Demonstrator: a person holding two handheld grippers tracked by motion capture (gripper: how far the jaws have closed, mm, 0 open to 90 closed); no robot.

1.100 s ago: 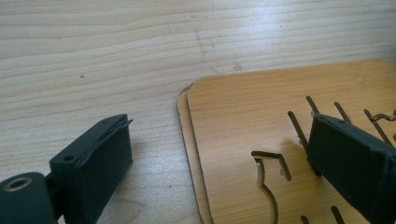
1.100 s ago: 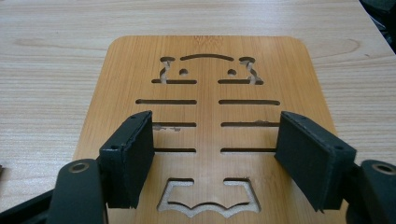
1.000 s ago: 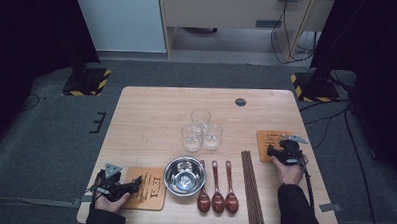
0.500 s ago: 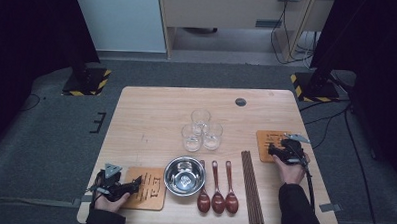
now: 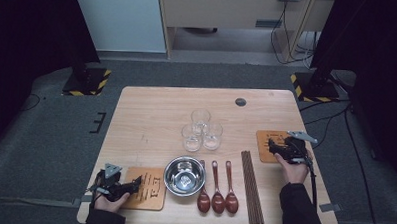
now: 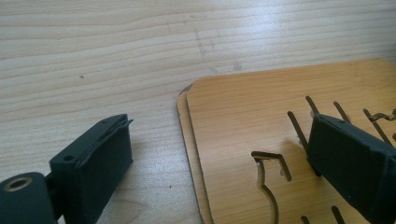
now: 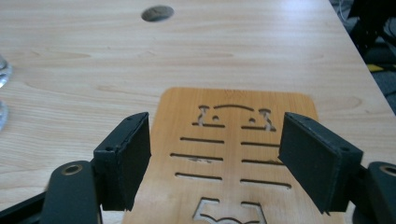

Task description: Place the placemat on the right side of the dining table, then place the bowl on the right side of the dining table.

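Coaster lies below the open right tongs, untouched.

- pale wood table, matt, fine straight grain, a few faint scuffs
- thin cut-out wooden coaster by the right gripper, warm honey tone, smooth, low sheen
- stacked wooden coasters by the left gripper, same smooth finish, cut edges darker
- matt black jaw pads, rubbery-looking, on hard black plastic bodies
- polished metal bowl, bright and mirror-like
- three clear glass tumblers, glossy
- three spoons, dark reddish-brown, glossy as if lacquered
- dark brown chopsticks, dull sheen
- grey floor, rough, carpet-like
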